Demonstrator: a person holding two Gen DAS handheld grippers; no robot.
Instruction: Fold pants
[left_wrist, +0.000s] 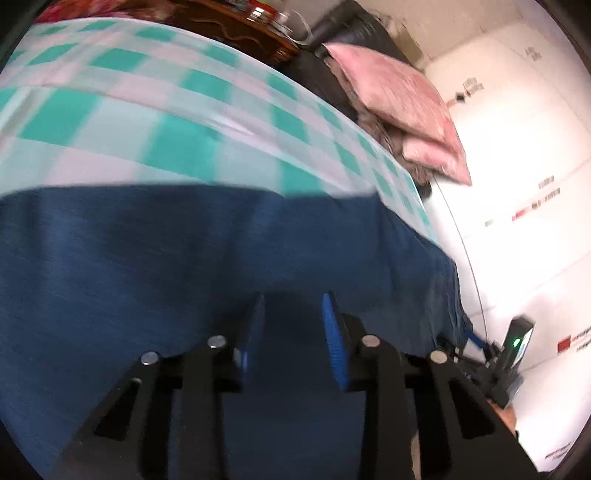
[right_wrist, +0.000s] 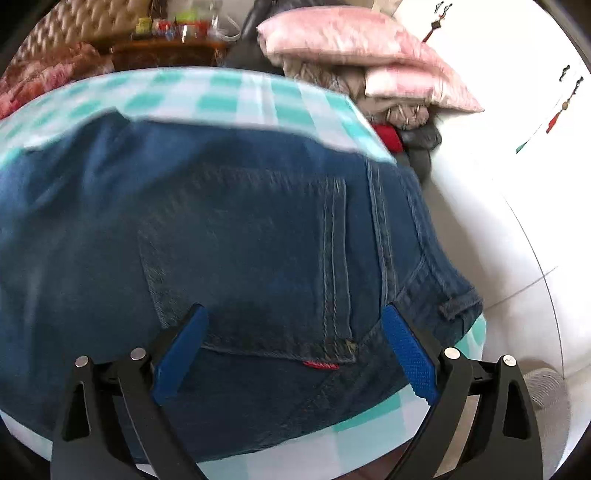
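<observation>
Nearest in the left wrist view: the blue pads of the left gripper (left_wrist: 293, 297), a narrow gap apart, with no cloth visibly pinched between them. Angled down and forward over plain dark denim of the pants (left_wrist: 184, 258), close above the cloth; contact too blurred to tell. Probably kept narrow for nipping a thin edge or layer rather than a thick bunch.

Nearest in the right wrist view: the right gripper (right_wrist: 293, 308), fingers spread wide and holding nothing. Tilted steeply down over the back pocket (right_wrist: 251, 266), just beyond the small red tab (right_wrist: 321, 365), with the right pad near the waistband (right_wrist: 454, 306). Likely held wide to take the bulky seat and waistband, where several seamed layers stack up.

Pants spread flat and seat side up across a teal-and-white checked sheet (right_wrist: 221, 96), waist end near and right, the rest running away to the left. Laid flat so that a fold lands square; looks already doubled leg on leg, though that is a guess. Both grippers side by side above the near edge, suggesting a paired lift toward the far side.

Farther right, beyond the sheet's edge, a pink pillow (right_wrist: 351, 40) on a heap of clothes. Farthest, a dark wooden cabinet (right_wrist: 166, 51) with small items on top.
</observation>
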